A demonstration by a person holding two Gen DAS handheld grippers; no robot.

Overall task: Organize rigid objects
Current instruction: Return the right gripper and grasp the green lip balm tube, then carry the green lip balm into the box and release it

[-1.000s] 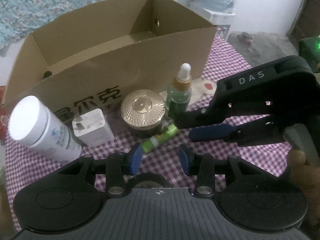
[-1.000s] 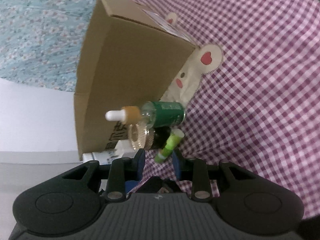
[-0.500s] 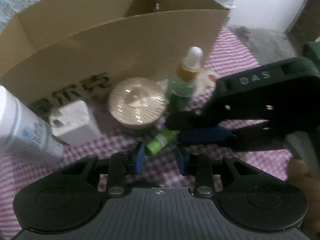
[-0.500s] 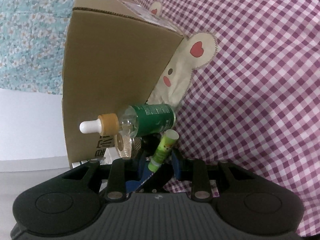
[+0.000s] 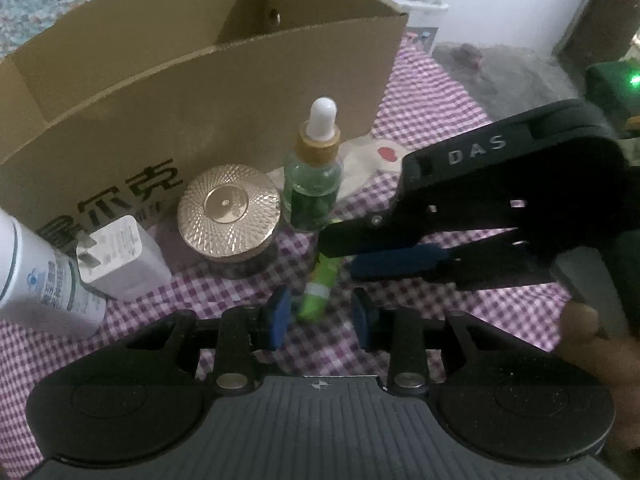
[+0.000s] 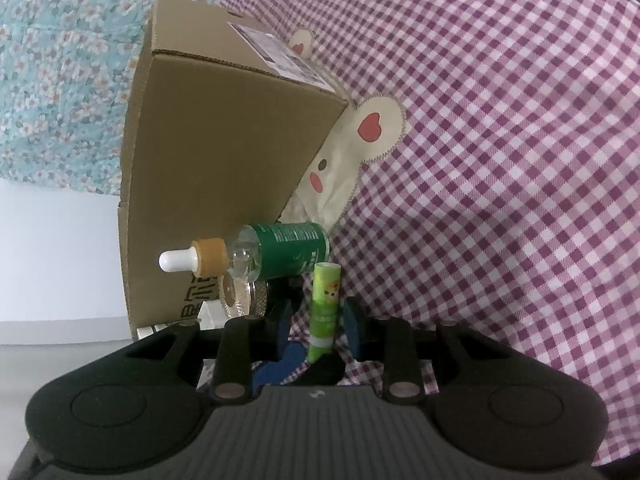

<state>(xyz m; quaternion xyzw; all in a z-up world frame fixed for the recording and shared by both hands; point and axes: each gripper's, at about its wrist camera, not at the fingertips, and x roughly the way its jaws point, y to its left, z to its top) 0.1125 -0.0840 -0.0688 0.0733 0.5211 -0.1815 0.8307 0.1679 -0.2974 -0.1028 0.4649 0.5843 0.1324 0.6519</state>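
A green lip balm tube (image 5: 320, 284) lies on the checked cloth in front of the open cardboard box (image 5: 200, 80). My left gripper (image 5: 320, 312) is open, and the tube's near end sits between its blue pads with a gap on each side. My right gripper (image 5: 338, 254) reaches in from the right and straddles the tube's far half. In the right wrist view the tube (image 6: 326, 308) sits loosely between the open right gripper (image 6: 316, 320), with a left gripper finger (image 6: 276, 366) just below.
Along the box front stand a white bottle (image 5: 32, 280), a white charger plug (image 5: 116, 256), a gold-lidded jar (image 5: 228, 212) and a green dropper bottle (image 5: 314, 188). A bear patch (image 6: 352, 152) lies on the purple checked cloth (image 6: 500, 160). A hand (image 5: 592, 340) holds the right gripper.
My left gripper's jaws narrowed and it moved in over the tube's near end. The right gripper slid further along the tube. The tube swung from slanted to nearly straight ahead.
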